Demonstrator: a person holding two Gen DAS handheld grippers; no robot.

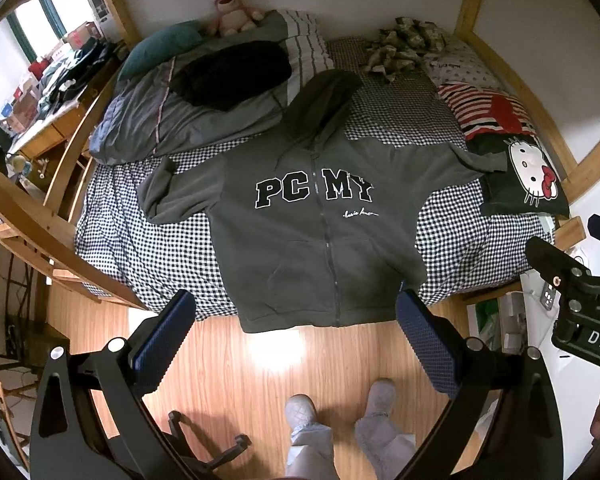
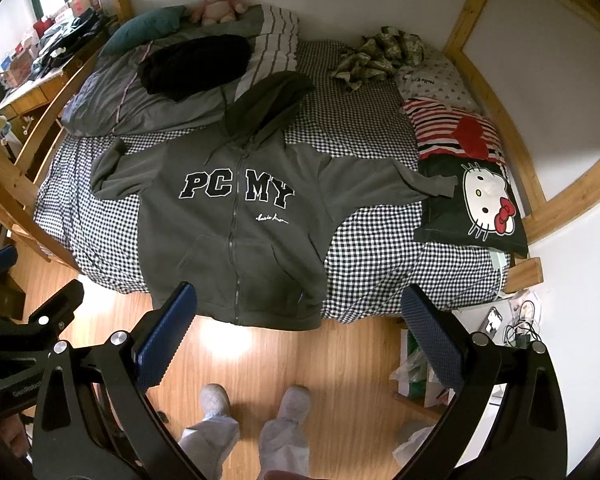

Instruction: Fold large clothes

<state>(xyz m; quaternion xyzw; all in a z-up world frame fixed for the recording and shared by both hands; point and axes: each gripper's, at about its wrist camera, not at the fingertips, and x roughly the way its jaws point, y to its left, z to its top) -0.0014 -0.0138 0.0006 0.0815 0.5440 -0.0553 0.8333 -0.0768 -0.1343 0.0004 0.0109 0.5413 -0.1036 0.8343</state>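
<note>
Plainly, the grey hoodie (image 1: 312,224) lay flat, front up, on the checked bedspread (image 1: 140,248), sleeves spread, its hem hanging over the near bed edge. The left gripper (image 1: 294,332) hung above the wooden floor (image 1: 280,360) just before that hem, fingers spread wide, holding nothing. Beside it, the right gripper (image 2: 300,328) stood equally wide and empty, clear of the cloth.
</note>
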